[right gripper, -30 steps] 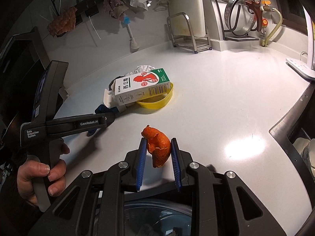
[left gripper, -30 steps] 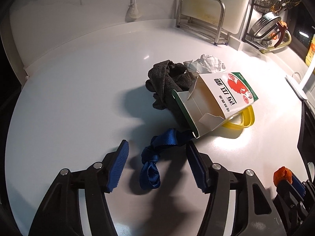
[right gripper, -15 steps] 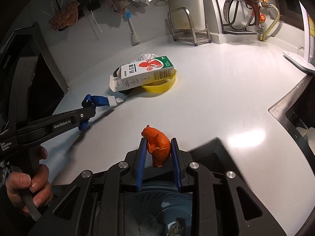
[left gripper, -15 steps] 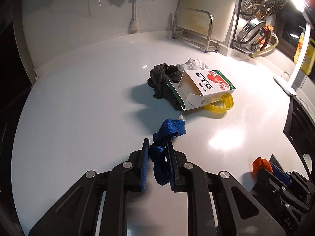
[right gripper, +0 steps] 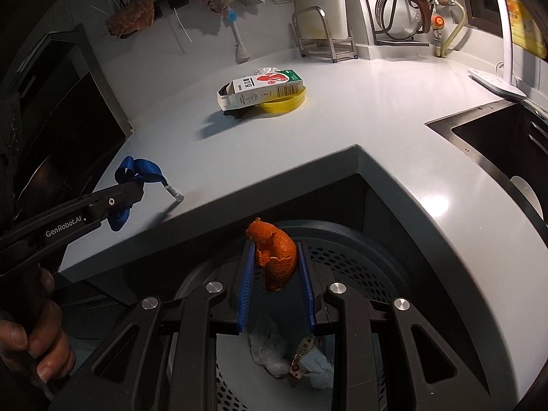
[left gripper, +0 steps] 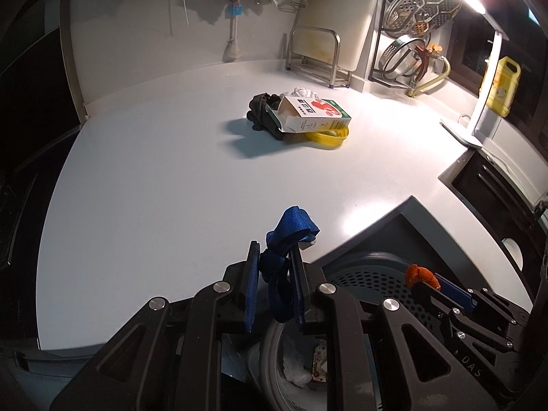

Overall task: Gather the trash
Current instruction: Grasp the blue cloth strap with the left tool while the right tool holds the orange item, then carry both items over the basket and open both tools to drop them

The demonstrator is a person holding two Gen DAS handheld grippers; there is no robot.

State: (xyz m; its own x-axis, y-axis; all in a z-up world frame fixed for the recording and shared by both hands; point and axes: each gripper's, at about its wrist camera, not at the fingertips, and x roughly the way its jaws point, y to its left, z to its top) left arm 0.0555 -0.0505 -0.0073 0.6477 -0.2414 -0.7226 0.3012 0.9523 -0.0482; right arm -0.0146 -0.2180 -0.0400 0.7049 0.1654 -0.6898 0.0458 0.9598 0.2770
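Note:
My left gripper (left gripper: 274, 267) is shut on a knotted blue strap (left gripper: 286, 239) and holds it over the near counter edge; the strap also shows in the right wrist view (right gripper: 137, 174). My right gripper (right gripper: 275, 274) is shut on a piece of orange peel (right gripper: 275, 260), above the perforated grey trash bin (right gripper: 359, 267); the peel shows in the left wrist view (left gripper: 421, 275). The bin (left gripper: 370, 274) holds crumpled wrappers (right gripper: 291, 359). On the counter lie a milk carton (left gripper: 313, 114), a dark cloth (left gripper: 260, 114), crumpled paper (left gripper: 303, 92) and a yellow lid (left gripper: 328, 135).
The white counter (left gripper: 171, 188) has a notch over the bin. A sink (right gripper: 496, 144) is at the right. A metal rack (left gripper: 315, 54), strainers (left gripper: 421, 10), a lamp base (left gripper: 462, 133) and a yellow bottle (left gripper: 500, 85) stand along the back.
My left gripper closed on the blue strap and pulled it back from the carton to the counter edge. My right gripper moved back with the peel over the bin.

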